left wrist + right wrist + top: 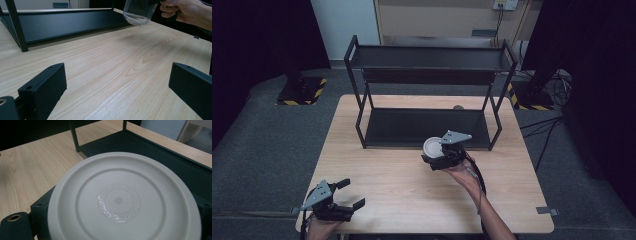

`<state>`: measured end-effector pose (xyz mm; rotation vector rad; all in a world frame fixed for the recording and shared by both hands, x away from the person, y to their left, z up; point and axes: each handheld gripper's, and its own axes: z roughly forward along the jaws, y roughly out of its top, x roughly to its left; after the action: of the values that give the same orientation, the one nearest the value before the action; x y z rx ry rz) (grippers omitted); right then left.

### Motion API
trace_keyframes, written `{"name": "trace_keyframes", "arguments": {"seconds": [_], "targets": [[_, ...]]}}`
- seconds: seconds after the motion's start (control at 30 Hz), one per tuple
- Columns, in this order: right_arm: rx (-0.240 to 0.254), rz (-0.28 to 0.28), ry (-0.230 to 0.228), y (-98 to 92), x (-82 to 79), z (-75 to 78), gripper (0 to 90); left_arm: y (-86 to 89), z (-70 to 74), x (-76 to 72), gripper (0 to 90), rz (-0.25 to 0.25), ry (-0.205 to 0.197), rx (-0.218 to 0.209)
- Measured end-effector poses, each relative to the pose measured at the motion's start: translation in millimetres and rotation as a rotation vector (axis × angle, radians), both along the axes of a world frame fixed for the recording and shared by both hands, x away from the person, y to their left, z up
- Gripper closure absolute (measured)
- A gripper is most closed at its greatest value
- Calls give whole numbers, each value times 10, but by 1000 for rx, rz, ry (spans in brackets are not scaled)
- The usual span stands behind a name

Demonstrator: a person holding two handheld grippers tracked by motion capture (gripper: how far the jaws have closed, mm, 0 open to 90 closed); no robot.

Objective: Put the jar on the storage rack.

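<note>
Pale wooden table [402, 195] lies bare before us, with broad free room between its near edge and the black rack [427, 125]. Our left gripper [343, 196] rests near the front left corner, jaws spread wide on nothing. Farther on, our right gripper [443, 156] clamps a lidded clear jar [432, 147], held above the tabletop just before the rack's lower shelf.

Both grippers were black, each topped by a grey three-cornered plate: left gripper [346, 194], right gripper [435, 155]. Jaws were blocky, matte, with small screw holes. A black cable [478, 176] trailed from the right. Forearms were bare, no sleeves.
</note>
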<state>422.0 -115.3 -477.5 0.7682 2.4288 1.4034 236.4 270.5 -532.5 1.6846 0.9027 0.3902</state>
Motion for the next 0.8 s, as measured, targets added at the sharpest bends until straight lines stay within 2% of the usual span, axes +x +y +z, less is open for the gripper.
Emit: {"name": "trace_keyframes", "arguments": {"seconds": [0.27, 0.53, 0.8], "targets": [[-6, -57, -3, -28, 124, 10, 98, 1, 0, 0, 2, -1, 0, 0], [-3, -90, -8, -54, 191, 2, 98, 1, -1, 0, 2, 0, 1, 0], [-15, -151, -10, -89, 300, -52, 98, 0, -1, 0, 2, -1, 2, 1]]}}
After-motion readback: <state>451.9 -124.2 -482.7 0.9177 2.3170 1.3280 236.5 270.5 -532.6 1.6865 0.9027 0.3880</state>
